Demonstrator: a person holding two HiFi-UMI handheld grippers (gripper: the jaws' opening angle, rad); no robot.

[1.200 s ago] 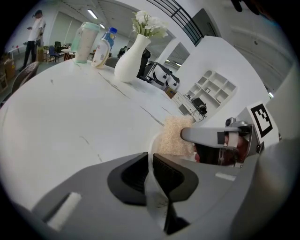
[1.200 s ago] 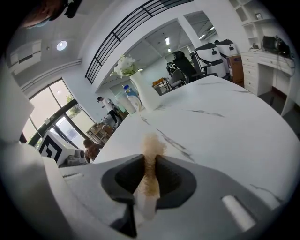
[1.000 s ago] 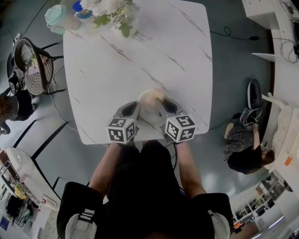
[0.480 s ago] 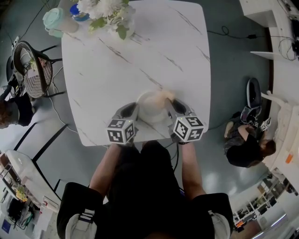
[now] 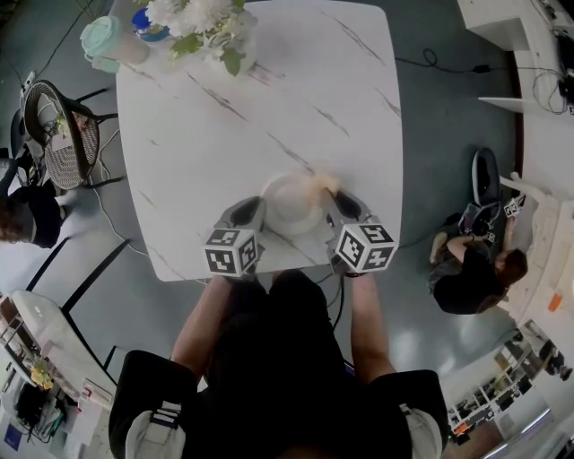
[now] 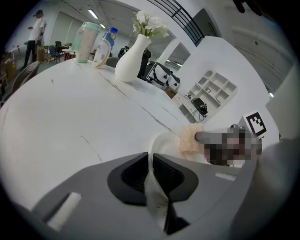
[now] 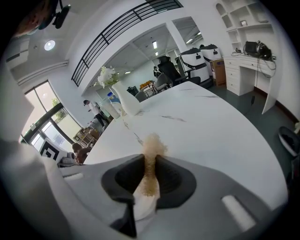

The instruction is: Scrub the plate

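Observation:
A white plate [image 5: 291, 203] lies near the front edge of the marble table [image 5: 260, 99]. My left gripper [image 5: 254, 208] is shut on the plate's left rim [image 6: 154, 154], which runs up between its jaws in the left gripper view. My right gripper [image 5: 334, 199] is shut on a tan sponge [image 7: 150, 161]. The sponge [image 5: 323, 185] rests at the plate's right rim in the head view, and in the left gripper view the sponge [image 6: 189, 140] touches the plate's far edge.
A white vase of flowers [image 5: 212, 27], a mint tumbler [image 5: 108, 38] and a blue-capped bottle [image 5: 149, 21] stand at the table's far left corner. A wicker chair [image 5: 63, 134] stands left of the table. A person [image 5: 468, 269] crouches on the floor to the right.
My right gripper has carried the sponge from the plate's far middle over to its right rim. The left gripper and the plate have stayed put.

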